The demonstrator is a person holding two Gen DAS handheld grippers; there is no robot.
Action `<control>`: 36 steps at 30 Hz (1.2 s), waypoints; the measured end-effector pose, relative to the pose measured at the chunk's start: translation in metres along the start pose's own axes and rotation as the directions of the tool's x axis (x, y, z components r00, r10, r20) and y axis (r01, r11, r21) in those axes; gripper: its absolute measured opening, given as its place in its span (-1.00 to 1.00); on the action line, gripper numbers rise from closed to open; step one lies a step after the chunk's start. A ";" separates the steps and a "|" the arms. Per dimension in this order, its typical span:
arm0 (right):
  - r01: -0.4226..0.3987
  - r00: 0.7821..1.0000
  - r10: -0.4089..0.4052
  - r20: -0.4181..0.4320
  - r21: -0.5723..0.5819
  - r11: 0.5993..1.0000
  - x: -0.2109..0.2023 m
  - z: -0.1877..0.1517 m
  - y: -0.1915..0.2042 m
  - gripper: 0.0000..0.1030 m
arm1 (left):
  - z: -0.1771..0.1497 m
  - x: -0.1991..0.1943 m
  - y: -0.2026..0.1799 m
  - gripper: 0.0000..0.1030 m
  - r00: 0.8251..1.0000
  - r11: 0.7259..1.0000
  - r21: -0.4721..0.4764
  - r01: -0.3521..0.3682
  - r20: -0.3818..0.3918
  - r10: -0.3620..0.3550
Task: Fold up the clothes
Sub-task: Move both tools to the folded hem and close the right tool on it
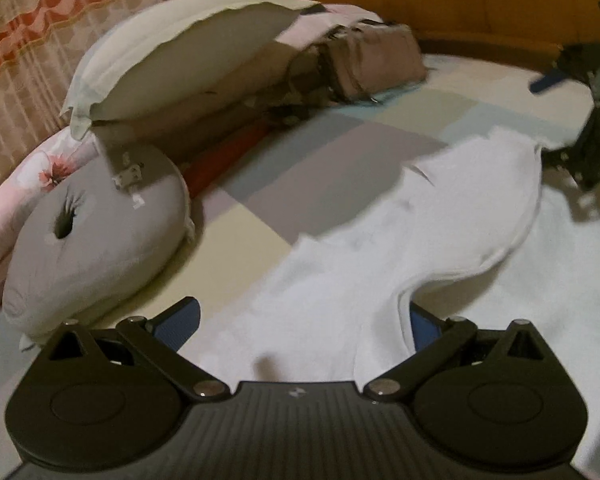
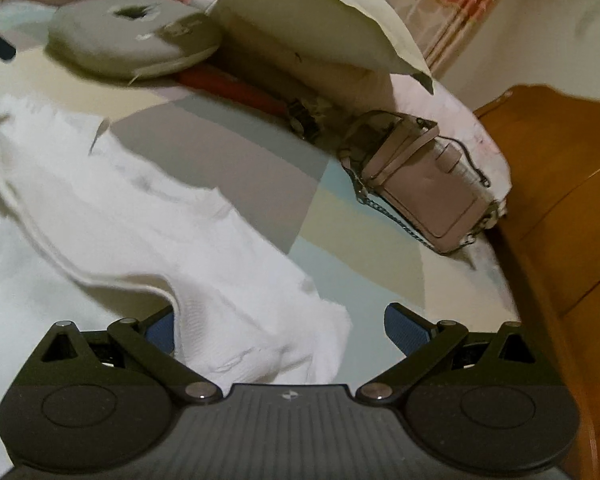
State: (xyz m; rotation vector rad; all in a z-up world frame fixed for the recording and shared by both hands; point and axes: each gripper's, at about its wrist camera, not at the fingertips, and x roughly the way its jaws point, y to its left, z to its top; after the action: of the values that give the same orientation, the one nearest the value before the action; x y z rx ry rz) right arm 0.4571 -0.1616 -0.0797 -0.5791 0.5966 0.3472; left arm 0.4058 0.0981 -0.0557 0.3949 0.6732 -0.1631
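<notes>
White garment [image 1: 400,240] between spread hand-held gripper [image 1: 304,320] fingers

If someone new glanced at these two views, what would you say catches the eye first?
The white garment spread across the pastel patchwork bedsheet dominates, with cloth lying between the open fingers of the left gripper and the right gripper. Behind it sit a round grey cushion with a centre dimple and a pink chain-strap handbag beside the large pillow.
</notes>
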 end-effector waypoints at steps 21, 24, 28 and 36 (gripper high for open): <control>-0.276 0.961 0.264 0.082 0.341 0.899 -0.005 -0.029 -0.059 0.19 | -0.034 -0.048 0.029 0.89 0.984 0.936 -0.304 0.177 0.057 -0.168; -0.288 0.957 0.283 0.068 0.373 0.882 0.003 -0.035 -0.059 0.17 | -0.048 -0.061 0.018 0.88 0.977 0.919 -0.333 0.212 0.080 -0.197; -0.325 0.943 0.323 0.080 0.432 0.841 0.023 -0.032 -0.060 0.05 | -0.063 -0.075 0.004 0.88 0.971 0.901 -0.362 0.240 0.105 -0.217; -0.294 0.953 0.292 0.082 0.487 0.823 0.038 -0.027 -0.062 -0.79 | -0.072 -0.079 0.017 0.72 0.979 0.880 -0.428 0.206 0.087 -0.187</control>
State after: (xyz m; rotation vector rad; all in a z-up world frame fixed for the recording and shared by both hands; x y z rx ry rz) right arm 0.5036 -0.2213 -0.0964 0.0146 0.7425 0.4653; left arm 0.3076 0.1447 -0.0518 -0.1102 0.6850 -0.2074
